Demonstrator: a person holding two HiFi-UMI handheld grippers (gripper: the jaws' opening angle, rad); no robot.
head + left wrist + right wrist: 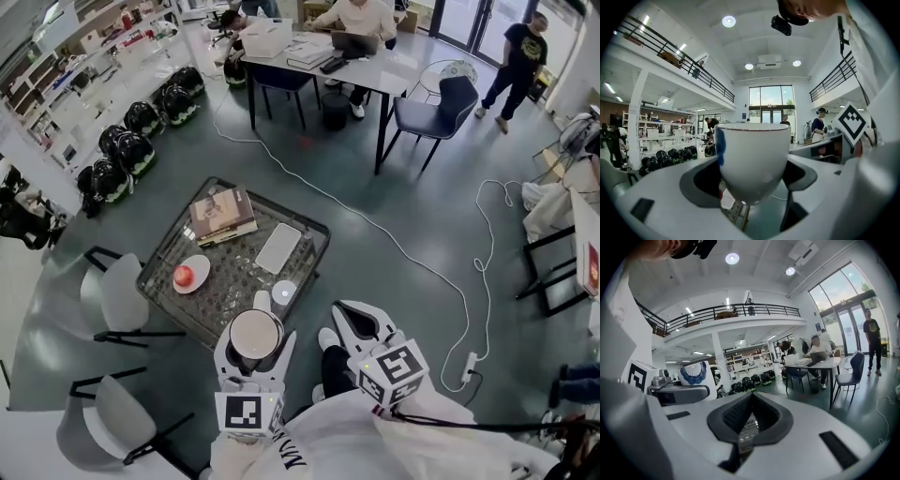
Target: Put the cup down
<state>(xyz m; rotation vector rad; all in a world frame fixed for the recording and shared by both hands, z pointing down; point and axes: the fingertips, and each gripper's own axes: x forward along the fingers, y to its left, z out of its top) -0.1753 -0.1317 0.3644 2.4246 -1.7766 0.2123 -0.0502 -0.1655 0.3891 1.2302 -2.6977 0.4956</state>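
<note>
The put-down had not yet happened: the left gripper point(256, 323) was clamped on the white cup point(752, 159), its jaws pressed to either side of the bowl. It held the cup upright in the air over the near edge of the glass desk point(165, 251), close to a small white round disc point(283, 292). The right gripper point(746, 426) hung beside it with its jaws together on nothing. By my reading, everything was left to do: lowering the cup onto a bare part of the desk, clear of the plate with a red fruit point(190, 275), and letting go.
</note>
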